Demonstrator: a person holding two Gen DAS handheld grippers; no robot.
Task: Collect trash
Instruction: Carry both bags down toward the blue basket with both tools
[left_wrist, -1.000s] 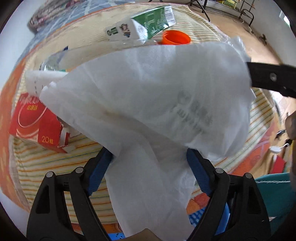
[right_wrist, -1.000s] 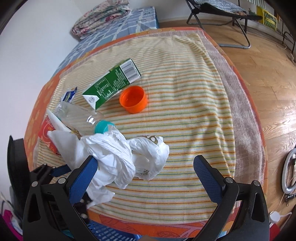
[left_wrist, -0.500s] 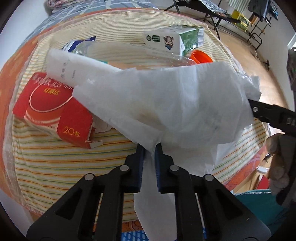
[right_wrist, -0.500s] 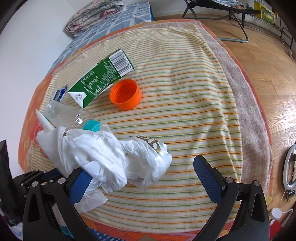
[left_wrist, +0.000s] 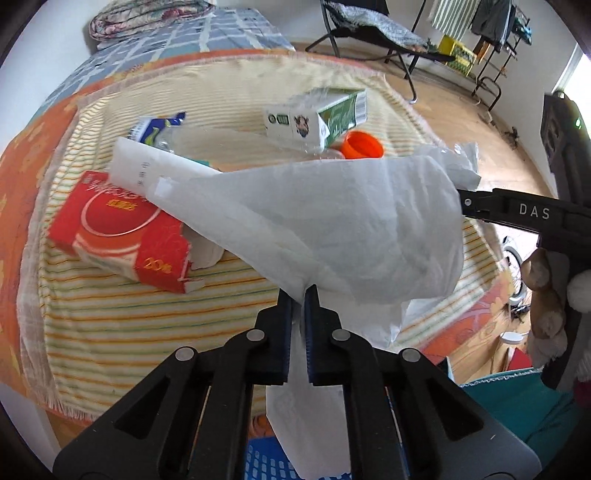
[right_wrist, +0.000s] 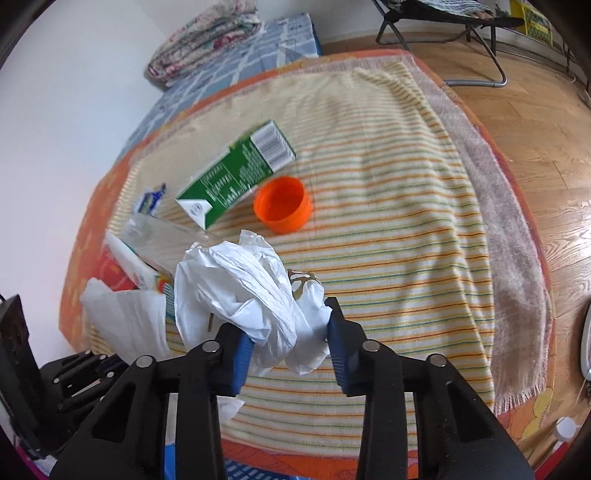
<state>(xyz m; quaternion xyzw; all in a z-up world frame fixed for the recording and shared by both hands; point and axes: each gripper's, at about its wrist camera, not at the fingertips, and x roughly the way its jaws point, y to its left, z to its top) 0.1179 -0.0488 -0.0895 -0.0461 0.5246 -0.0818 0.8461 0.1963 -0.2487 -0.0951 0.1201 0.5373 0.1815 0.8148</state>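
Note:
My left gripper (left_wrist: 298, 295) is shut on a white tissue sheet (left_wrist: 332, 225), held above the striped cloth; the sheet also shows in the right wrist view (right_wrist: 125, 321). My right gripper (right_wrist: 290, 326) is shut on a crumpled white plastic bag (right_wrist: 243, 291). On the cloth lie a red tissue box (left_wrist: 118, 232), a green milk carton (right_wrist: 236, 173), an orange cap (right_wrist: 282, 208), a clear plastic bottle (right_wrist: 162, 236) and a small blue-white wrapper (right_wrist: 149, 197). The bag partly hides the bottle.
The striped towel (right_wrist: 388, 229) covers a table over an orange cloth. A blue basket (left_wrist: 266, 461) sits below the near edge. A folding chair (right_wrist: 443, 22) stands on the wooden floor; folded bedding (right_wrist: 207, 40) lies at the back.
The left jaws closed on the tissue sheet and lifted it. The right gripper moved onto the plastic bag and closed on it.

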